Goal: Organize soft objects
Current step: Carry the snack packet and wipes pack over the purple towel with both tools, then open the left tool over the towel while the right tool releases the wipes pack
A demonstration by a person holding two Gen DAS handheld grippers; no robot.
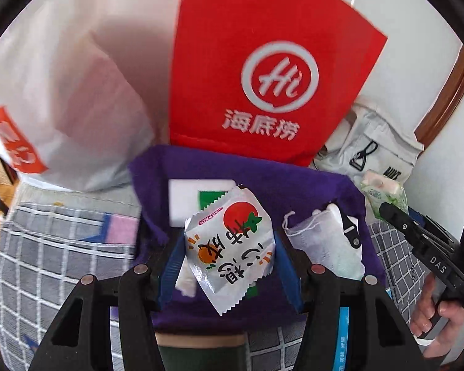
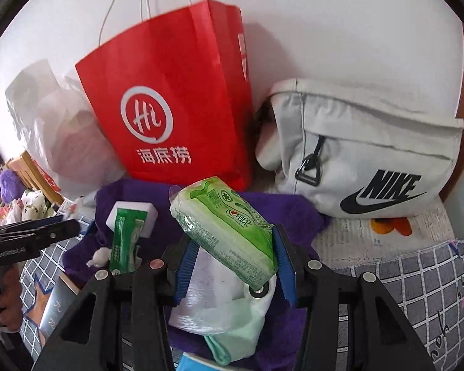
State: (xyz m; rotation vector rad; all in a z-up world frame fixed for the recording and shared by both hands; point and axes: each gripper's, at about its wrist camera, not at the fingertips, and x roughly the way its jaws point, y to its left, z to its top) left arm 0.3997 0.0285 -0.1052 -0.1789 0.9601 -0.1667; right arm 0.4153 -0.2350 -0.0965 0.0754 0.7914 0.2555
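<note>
Gripping a silver snack packet, my left gripper has its jaws clamped on it; my right gripper is clamped on a green tissue pack — both held over the purple cloth. On that cloth lie a white block and a mesh pouch; behind it stands a red bag — a white Nike bag to its right.

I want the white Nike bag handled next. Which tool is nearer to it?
Right. The right tool, gripping a green tissue pack, is just left of the Nike bag; the left tool sits farther left.
</note>
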